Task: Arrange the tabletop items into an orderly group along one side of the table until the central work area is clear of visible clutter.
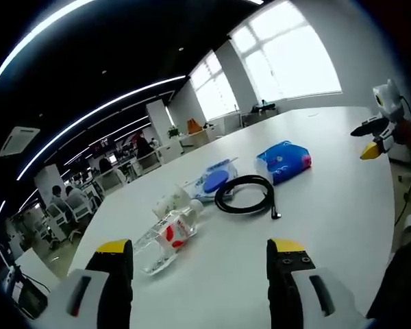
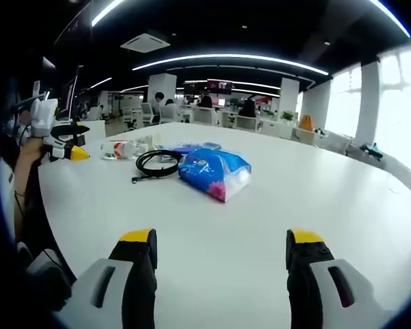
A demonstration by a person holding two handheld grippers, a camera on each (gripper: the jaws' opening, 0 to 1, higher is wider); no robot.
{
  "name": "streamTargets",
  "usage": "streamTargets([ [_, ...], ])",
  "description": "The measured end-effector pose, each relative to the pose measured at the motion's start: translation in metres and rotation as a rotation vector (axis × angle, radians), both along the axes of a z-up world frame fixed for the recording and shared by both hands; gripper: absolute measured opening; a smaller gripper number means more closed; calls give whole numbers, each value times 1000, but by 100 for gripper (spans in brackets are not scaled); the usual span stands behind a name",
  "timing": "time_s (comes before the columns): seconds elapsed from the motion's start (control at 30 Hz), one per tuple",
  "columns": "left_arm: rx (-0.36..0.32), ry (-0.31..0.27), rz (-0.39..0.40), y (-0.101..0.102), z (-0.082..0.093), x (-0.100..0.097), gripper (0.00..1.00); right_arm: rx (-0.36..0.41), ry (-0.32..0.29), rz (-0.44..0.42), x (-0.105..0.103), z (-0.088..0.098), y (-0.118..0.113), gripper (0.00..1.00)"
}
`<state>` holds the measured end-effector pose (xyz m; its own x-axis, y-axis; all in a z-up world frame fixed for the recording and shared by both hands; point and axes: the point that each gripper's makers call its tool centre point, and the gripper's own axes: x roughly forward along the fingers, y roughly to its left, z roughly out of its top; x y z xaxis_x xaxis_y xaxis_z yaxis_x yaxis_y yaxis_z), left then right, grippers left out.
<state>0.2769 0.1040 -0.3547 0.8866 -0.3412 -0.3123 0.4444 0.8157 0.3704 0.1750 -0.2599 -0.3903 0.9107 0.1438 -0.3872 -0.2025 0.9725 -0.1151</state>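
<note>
Lying loose at twelve o'clock, the black cable (image 1: pixel 245 194) could be dragged against the clear bottle (image 1: pixel 166 239); both grippers' jaws were held apart, empty.

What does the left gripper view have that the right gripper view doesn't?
Left gripper view: the right gripper far off beside the table, and a round blue lid on a pack.

Right gripper view: the left gripper with a hand holding it, and a wall screen.

Both: the white table, the blue packet, the black cable coil and the clear bottle lying down.
</note>
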Motion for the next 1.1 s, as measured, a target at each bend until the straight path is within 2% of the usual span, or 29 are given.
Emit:
streamTargets([
  [0.7, 45, -6, 21, 0, -3, 10, 77, -5, 2, 2, 1, 0, 0, 74],
  [1.1, 45, -4, 13, -5, -4, 16, 76, 3, -1, 9, 4, 0, 0, 73],
])
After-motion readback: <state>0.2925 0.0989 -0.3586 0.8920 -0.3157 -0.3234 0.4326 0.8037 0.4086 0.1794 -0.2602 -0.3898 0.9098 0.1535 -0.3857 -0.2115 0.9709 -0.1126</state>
